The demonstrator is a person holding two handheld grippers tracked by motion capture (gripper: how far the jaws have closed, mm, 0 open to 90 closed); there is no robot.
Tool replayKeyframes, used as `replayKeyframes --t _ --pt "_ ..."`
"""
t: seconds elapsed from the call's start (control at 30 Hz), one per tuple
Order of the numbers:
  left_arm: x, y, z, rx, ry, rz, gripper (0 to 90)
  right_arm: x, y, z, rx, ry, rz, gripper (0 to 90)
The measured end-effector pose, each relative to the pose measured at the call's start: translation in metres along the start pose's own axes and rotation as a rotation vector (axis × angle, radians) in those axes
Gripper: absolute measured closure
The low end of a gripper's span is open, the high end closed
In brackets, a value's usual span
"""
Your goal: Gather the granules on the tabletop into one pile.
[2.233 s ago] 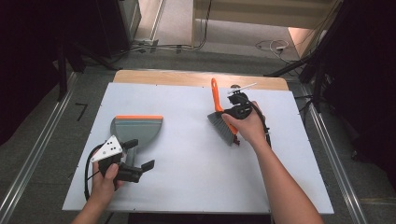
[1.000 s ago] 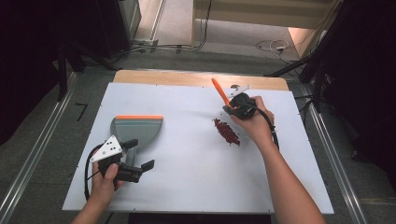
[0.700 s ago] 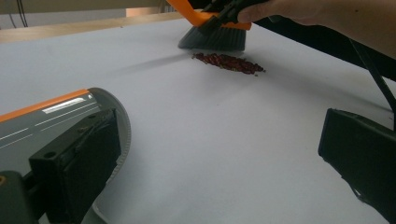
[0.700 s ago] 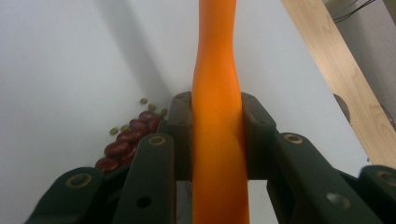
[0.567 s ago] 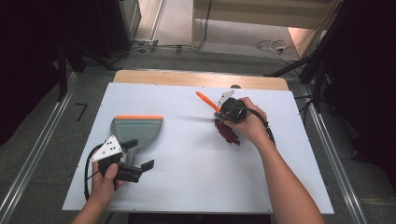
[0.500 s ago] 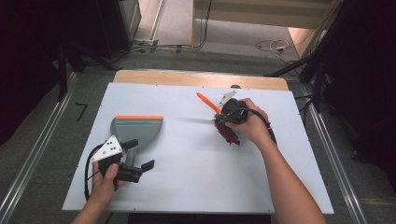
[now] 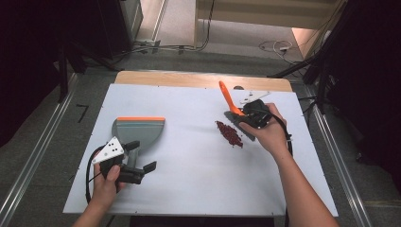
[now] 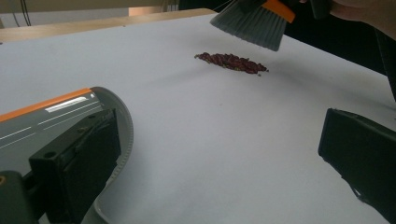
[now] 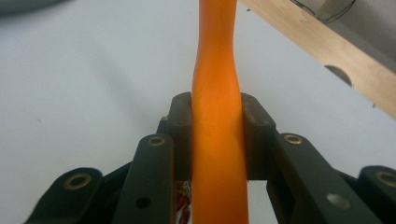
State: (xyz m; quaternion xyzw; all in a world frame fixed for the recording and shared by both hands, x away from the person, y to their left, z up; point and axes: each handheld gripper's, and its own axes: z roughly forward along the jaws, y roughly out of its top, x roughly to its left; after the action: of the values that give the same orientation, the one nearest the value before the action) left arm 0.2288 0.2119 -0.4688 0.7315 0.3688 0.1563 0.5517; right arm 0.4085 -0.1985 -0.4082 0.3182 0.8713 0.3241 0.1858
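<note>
A grey hand brush with an orange handle point(image 7: 226, 96) is held above the white table point(image 7: 189, 189) at the right; its bristles point(image 8: 250, 23) hang just right of a small pile of dark red beans point(image 7: 229, 134). My right gripper point(image 7: 250, 117) is shut on that handle point(image 9: 217, 93). A grey dustpan with an orange edge point(image 7: 138, 128) lies at the left, mouth facing the far side. My left gripper point(image 7: 141, 156) stands open at the dustpan's near end, one jaw over the pan point(image 8: 56, 116), nothing between the jaws.
The beans point(image 8: 231, 62) lie in a narrow strip on the white surface between pan and brush. A wooden strip point(image 7: 198, 79) runs along the table's far edge. Metal rails point(image 7: 35, 156) and cables lie on the floor around the table.
The brush has been lifted off the bean pile and swung; its handle tipped left, then came back more upright. The beans now lie uncovered. The left gripper and dustpan have not moved.
</note>
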Motion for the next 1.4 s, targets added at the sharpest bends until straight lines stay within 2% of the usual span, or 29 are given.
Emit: replayKeyframes --t 0.17,0.23,0.3,0.57,0.67,1.03,1.27,1.4 --pt "0.000 0.000 0.000 -0.002 0.006 0.000 0.0 -0.006 -0.016 -0.020 -0.021 0.030 0.170 68.5" --pt "0.000 0.000 0.001 -0.004 0.007 0.002 0.0 -0.008 -0.024 -0.027 -0.034 0.054 0.220 68.5" --pt "0.000 0.000 0.000 -0.004 0.008 0.005 0.0 -0.010 -0.032 -0.033 -0.043 0.072 0.256 68.5" --pt "0.001 0.000 -0.001 -0.015 0.016 0.006 0.0 -0.011 -0.068 -0.050 -0.090 0.086 0.350 68.5" --pt "0.000 0.000 -0.001 -0.017 0.020 0.008 0.0 -0.010 -0.081 -0.055 -0.091 0.079 0.372 68.5" --pt "0.001 0.000 -0.004 -0.037 0.030 0.019 0.0 -0.008 -0.120 -0.071 -0.099 0.098 0.452 68.5" --pt "0.000 -0.001 -0.010 -0.084 0.044 0.029 0.0 -0.006 -0.140 -0.086 -0.136 0.109 0.456 68.5" --pt "0.002 -0.002 -0.010 -0.084 0.048 0.018 0.0 -0.011 -0.147 -0.088 -0.136 0.108 0.478 68.5"
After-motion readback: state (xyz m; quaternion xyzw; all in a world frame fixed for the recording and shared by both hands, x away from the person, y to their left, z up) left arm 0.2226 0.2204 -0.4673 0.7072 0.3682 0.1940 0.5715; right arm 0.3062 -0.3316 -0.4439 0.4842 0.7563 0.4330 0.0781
